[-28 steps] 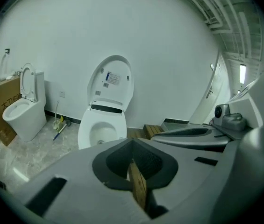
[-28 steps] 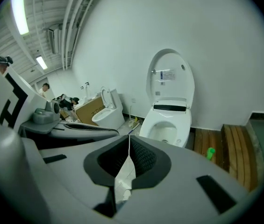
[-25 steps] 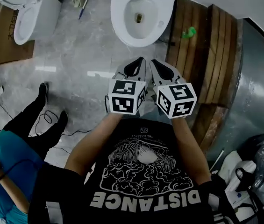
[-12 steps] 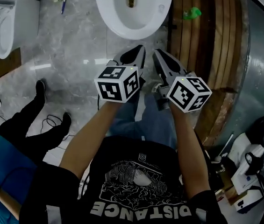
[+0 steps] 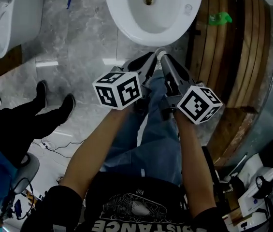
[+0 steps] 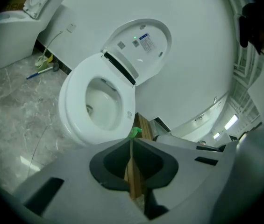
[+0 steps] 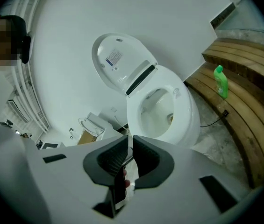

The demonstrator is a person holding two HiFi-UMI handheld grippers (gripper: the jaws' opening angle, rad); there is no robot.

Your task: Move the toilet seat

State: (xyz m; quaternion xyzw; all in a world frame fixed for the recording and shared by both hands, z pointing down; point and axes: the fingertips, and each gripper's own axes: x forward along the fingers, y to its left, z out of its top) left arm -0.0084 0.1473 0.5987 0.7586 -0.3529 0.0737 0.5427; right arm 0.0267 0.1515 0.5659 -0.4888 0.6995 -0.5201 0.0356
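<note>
Two grippers, both empty. The left gripper (image 5: 147, 60) and right gripper (image 5: 164, 57) have their jaws pressed together with nothing between them. Their tips sit side by side, just short of the front edge of the toilet bowl (image 6: 75, 132). They are held low and centred, likely lining up on the toilet seat (image 6: 74, 94), which lies down on the bowl rim. The lid (image 6: 143, 40) stands up against the wall. The closed tips look meant to hook or push under the seat's front lip, not pinch it. No contact yet.

Around: a green bottle (image 5: 220, 18) on the wooden platform (image 5: 230, 62) to the right, a second toilet (image 5: 6, 13) far left, another person's legs (image 5: 39, 117) at left, and a cable (image 5: 54, 144) on the marble floor (image 5: 88, 37). Nothing sits between tips and seat. The holder's own jeans (image 5: 150, 129) are below the grippers. The platform edge is close on the right and could crowd that arm.
</note>
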